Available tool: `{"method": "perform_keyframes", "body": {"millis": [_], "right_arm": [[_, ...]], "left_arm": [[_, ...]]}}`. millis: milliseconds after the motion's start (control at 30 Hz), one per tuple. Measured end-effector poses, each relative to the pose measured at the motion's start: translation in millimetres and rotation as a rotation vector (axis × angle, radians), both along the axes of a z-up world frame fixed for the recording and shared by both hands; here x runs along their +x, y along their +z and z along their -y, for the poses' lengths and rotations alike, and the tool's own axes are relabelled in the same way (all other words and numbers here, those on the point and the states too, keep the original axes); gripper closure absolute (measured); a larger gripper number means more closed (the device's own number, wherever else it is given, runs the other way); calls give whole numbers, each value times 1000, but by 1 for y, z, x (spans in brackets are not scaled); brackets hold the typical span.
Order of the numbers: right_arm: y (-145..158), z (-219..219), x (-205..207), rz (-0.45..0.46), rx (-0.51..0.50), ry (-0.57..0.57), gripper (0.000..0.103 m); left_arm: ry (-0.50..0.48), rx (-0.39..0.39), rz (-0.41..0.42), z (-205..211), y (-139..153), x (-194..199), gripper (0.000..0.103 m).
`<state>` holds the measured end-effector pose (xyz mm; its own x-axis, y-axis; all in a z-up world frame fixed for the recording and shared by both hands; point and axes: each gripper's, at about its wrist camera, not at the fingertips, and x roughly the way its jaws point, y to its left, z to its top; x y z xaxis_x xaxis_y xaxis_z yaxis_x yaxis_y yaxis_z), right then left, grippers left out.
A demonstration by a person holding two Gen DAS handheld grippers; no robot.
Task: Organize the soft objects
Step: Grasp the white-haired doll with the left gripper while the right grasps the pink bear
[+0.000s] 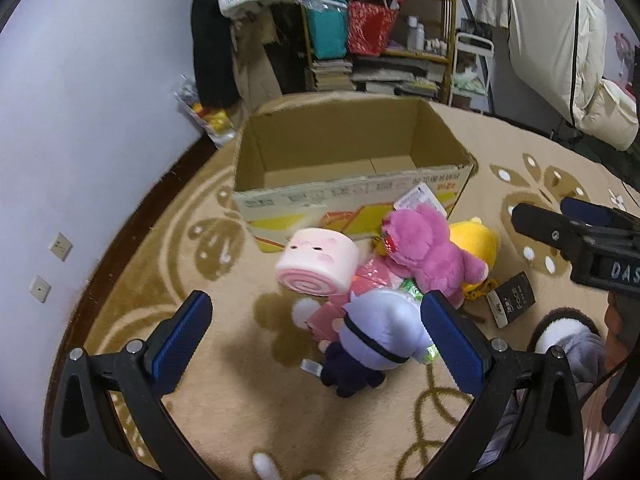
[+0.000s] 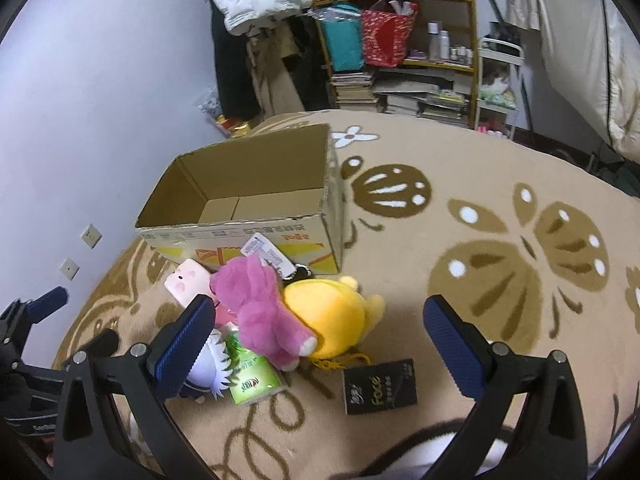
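An open empty cardboard box [image 1: 344,156] [image 2: 240,196] stands on the carpet. In front of it lie a pink roll-cake plush [image 1: 318,266] [image 2: 188,282], a magenta bear plush [image 1: 428,254] [image 2: 262,304], a yellow plush [image 1: 478,240] [image 2: 332,318] and a lavender-and-navy doll [image 1: 376,338] [image 2: 206,368]. My left gripper [image 1: 316,332] is open just above the doll, its fingers either side of it. My right gripper [image 2: 318,338] is open above the yellow plush, and shows in the left wrist view [image 1: 560,220].
A black "face" packet [image 1: 512,300] [image 2: 380,386], a green packet [image 2: 252,376] and pink packets [image 1: 368,280] lie among the toys. A slippered foot [image 1: 568,336] is at right. A shelf [image 1: 380,28] and hanging coats stand behind. The wall [image 1: 80,120] is at left.
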<state>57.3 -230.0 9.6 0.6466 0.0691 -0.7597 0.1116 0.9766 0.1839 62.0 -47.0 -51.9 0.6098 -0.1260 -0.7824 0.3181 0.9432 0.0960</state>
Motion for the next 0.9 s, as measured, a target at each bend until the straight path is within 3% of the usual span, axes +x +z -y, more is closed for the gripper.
{"method": "perform_keyframes", "body": {"millis": [400, 733, 900], "right_arm": [[-26, -22, 35, -82, 36, 103, 2], [-55, -28, 62, -151, 90, 125, 3], [-65, -24, 65, -175, 110, 114, 3]], "left_arm": [[-33, -48, -228, 12, -55, 33, 0], [-77, -56, -339, 22, -80, 38, 0], [-44, -41, -387, 24, -97, 46, 0]]}}
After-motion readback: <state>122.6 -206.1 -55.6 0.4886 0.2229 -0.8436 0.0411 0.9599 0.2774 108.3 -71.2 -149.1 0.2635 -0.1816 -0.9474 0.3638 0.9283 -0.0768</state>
